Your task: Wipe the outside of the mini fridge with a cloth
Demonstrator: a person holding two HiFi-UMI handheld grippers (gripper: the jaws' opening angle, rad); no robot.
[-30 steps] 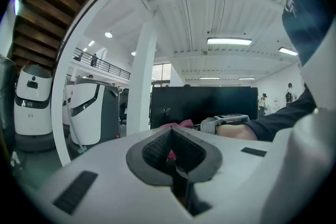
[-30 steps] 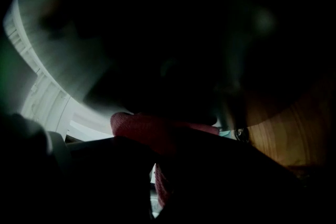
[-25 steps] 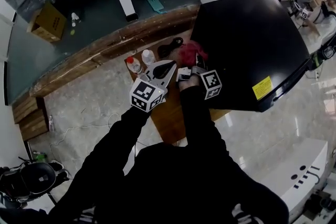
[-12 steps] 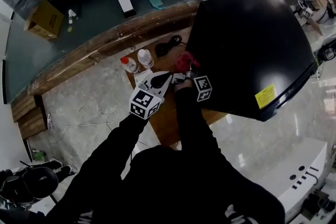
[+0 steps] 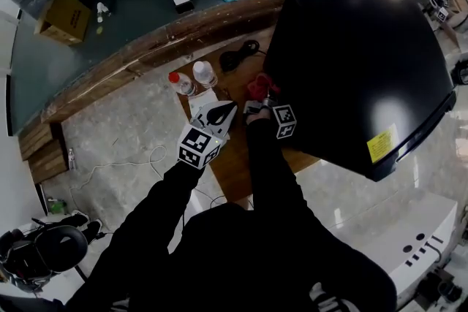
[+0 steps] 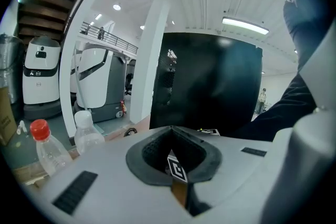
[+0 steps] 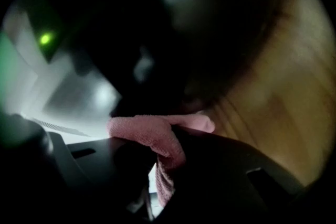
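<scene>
Our right gripper [image 5: 256, 107] is clamped on the red cloth [image 5: 259, 86], held against the mini fridge [image 5: 358, 62] at its eight o'clock edge. Our left gripper [image 5: 231, 108] hovers just beside it, jaws together on nothing. From there, two bottles [image 5: 191, 78] stand at eleven o'clock and a black cable [image 5: 241, 55] lies at twelve.

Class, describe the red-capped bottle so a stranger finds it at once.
Left of the black mini fridge shows a wooden table. Two clear bottles stand at its far corner; the target bottle has a red cap, its neighbour a white one.
</scene>
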